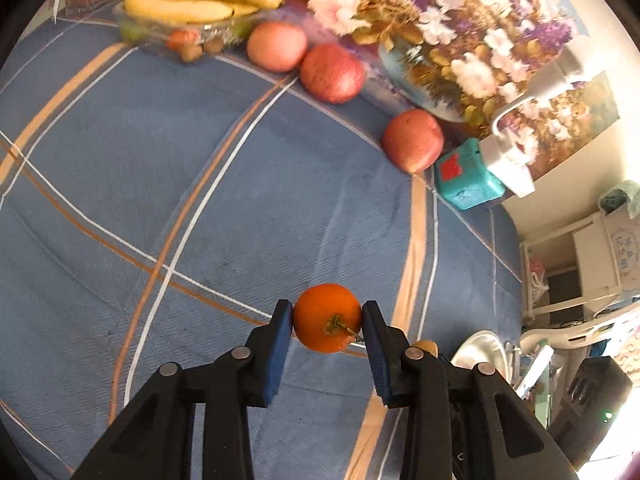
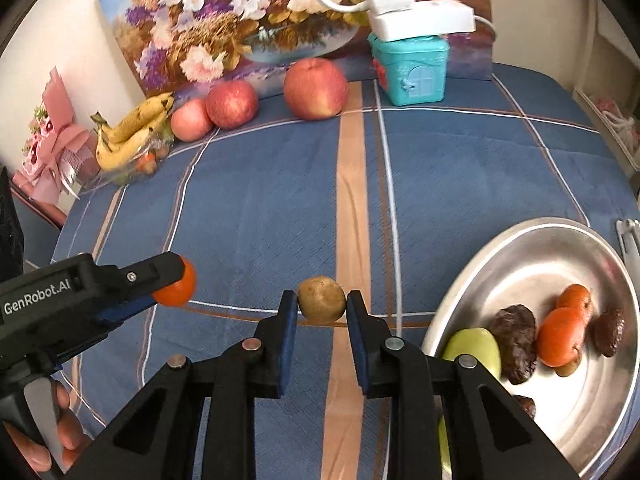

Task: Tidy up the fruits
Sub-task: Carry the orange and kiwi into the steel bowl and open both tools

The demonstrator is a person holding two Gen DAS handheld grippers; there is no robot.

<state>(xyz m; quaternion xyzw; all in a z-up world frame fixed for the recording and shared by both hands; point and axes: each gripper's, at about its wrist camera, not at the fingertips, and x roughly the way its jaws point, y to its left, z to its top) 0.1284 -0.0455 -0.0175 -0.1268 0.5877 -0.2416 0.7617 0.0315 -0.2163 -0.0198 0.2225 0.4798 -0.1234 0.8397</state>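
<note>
Left gripper (image 1: pixel 327 322) was clamped on a small orange (image 1: pixel 327 317), both pads touching its sides, stem end toward the camera. From the right wrist view the orange (image 2: pixel 176 286) hung above the blue checked cloth (image 2: pixel 260 208), well to the left of the metal bowl (image 2: pixel 520 248). A hand (image 2: pixel 44 432) held that gripper's handle.

Right gripper (image 2: pixel 321 304) was closed on a small brown round fruit (image 2: pixel 321 298), kind not clear, just left of the bowl. Whether it was lifted or touching the cloth could not be told.

The bowl held two oranges (image 2: pixel 562 334), a green fruit (image 2: pixel 476 350) and several dark wrinkled fruits (image 2: pixel 516 338). Far from the bowl, along a flower painting (image 2: pixel 240 12), stood three apples (image 2: pixel 316 88) and a glass dish with bananas (image 2: pixel 132 130).

Judgement: carrying step, both fruits gripped and not yet dropped off. The bowl looked the likely target. Next move would call for swinging the right gripper over the rim and releasing onto a bare patch, then bringing the left across without the two grippers colliding.
</note>
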